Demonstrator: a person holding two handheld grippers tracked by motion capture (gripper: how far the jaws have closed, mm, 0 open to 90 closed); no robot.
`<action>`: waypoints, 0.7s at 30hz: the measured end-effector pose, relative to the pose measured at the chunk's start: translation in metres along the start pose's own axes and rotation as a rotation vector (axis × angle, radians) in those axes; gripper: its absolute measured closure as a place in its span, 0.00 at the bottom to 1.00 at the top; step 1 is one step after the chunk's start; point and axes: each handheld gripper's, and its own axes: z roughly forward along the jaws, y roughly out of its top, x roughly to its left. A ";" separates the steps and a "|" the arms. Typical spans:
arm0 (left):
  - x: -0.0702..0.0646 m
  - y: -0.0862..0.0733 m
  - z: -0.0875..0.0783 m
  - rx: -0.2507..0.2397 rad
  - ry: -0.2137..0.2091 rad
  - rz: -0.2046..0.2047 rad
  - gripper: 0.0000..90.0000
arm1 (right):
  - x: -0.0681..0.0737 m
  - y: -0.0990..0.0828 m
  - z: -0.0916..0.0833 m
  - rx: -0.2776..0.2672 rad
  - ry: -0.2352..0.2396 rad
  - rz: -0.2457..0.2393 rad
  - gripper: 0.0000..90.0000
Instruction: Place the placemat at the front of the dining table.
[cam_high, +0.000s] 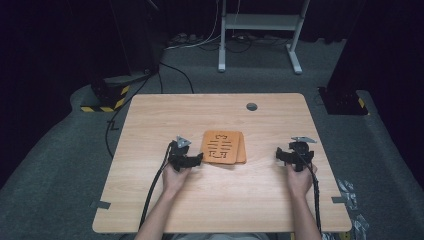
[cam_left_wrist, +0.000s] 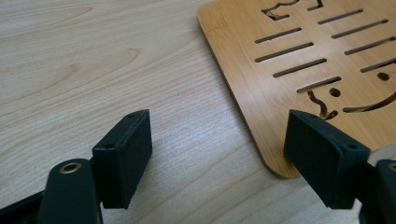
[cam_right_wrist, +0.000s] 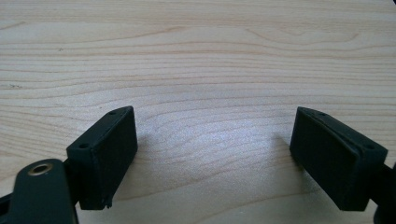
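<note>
High view. We see the orange slotted board (cam_high: 223, 147) lying flat near the table's (cam_high: 150, 200) centre; it looks like 2 boards stacked w/ a slight offset, a second edge peeking out at the right, though we cannot tell for sure. The left gripper (cam_high: 196, 159) sits just beside the board's near-left corner, jaws spread wide, holding nothing. The right gripper (cam_high: 281, 154) rests well apart from the board on its right side, also wide and empty.

Left gripper view. The left gripper (cam_left_wrist: 233, 154) straddles bare table and the board's (cam_left_wrist: 261, 93) rounded near corner: 1 jaw hangs over plain wood, the other over the corner itself. Risk, in our judgement: the board is thin and flat on the table, so closing from this pose could skid it sideways or nip only the top sheet, w/ the lower 1 left behind or dragged askew. The jaw over the corner could also press down and pin the board rather than get under it.

Right gripper view. The right gripper (cam_right_wrist: 215, 154) stands wide open over bare table (cam_right_wrist: 196, 56), nothing between the jaws. We judge it too far off to brace the board if the left pushes it.
</note>
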 end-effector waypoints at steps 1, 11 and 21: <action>0.000 0.000 0.000 0.001 0.002 0.001 0.26 | 0.000 0.000 0.000 0.000 0.000 0.000 0.17; 0.000 0.000 0.001 0.005 0.006 -0.003 0.28 | 0.000 0.000 0.000 -0.002 0.000 0.000 0.17; 0.001 0.001 0.001 0.008 -0.010 -0.011 0.28 | 0.004 0.000 0.000 0.000 0.019 -0.007 0.16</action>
